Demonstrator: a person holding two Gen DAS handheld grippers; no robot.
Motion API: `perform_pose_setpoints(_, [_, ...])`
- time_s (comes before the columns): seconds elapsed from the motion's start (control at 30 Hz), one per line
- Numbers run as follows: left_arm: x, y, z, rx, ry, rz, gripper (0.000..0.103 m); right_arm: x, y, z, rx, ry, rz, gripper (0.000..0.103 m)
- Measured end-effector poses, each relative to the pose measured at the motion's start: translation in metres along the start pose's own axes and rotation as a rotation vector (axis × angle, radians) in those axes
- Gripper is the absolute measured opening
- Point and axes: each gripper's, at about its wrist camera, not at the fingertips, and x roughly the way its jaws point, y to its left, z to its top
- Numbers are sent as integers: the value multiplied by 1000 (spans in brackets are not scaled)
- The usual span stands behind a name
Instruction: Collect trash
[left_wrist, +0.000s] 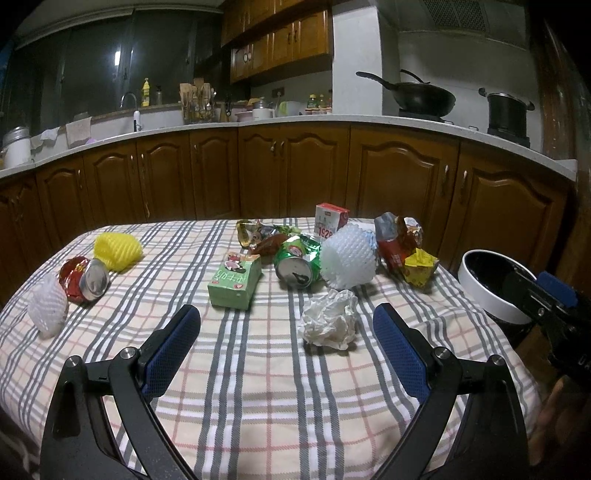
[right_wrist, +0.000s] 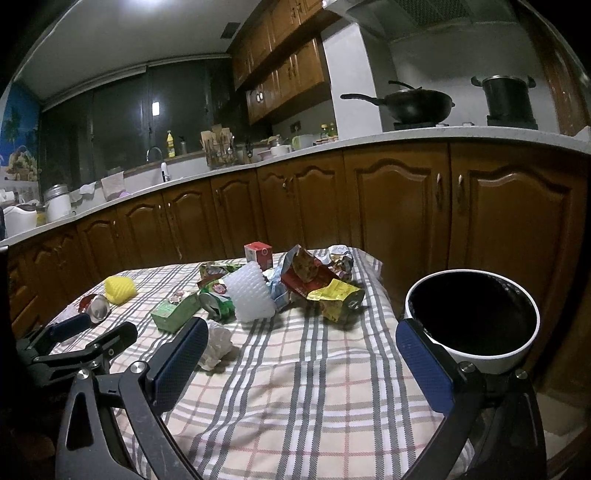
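Note:
Trash lies on a plaid tablecloth (left_wrist: 258, 369): a crumpled white paper ball (left_wrist: 330, 319), a green carton (left_wrist: 234, 280), a crushed green can (left_wrist: 295, 266), a white foam net (left_wrist: 347, 258), a red can (left_wrist: 85, 282), a yellow foam net (left_wrist: 116, 249) and crumpled wrappers (left_wrist: 406, 243). My left gripper (left_wrist: 286, 341) is open and empty, just short of the paper ball. My right gripper (right_wrist: 301, 358) is open and empty above the table's right side, next to a white-rimmed bin (right_wrist: 472, 321). The paper ball (right_wrist: 218, 345) sits by the right gripper's left finger.
The bin (left_wrist: 495, 288) stands off the table's right edge. A red-and-white box (left_wrist: 330, 221) stands at the far edge. A small white foam net (left_wrist: 48, 306) lies at the left. Brown cabinets (left_wrist: 295, 170) and a counter run behind the table.

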Motion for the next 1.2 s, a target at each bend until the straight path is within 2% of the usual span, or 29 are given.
perform_pose_setpoints(0.7, [2, -1, -1, 2, 1, 0, 97, 2, 1, -2, 6, 9, 8, 102])
perform_pose_setpoints(1.2, [24, -1, 2, -2, 67, -25, 97, 24, -12, 0, 46, 80, 38, 102])
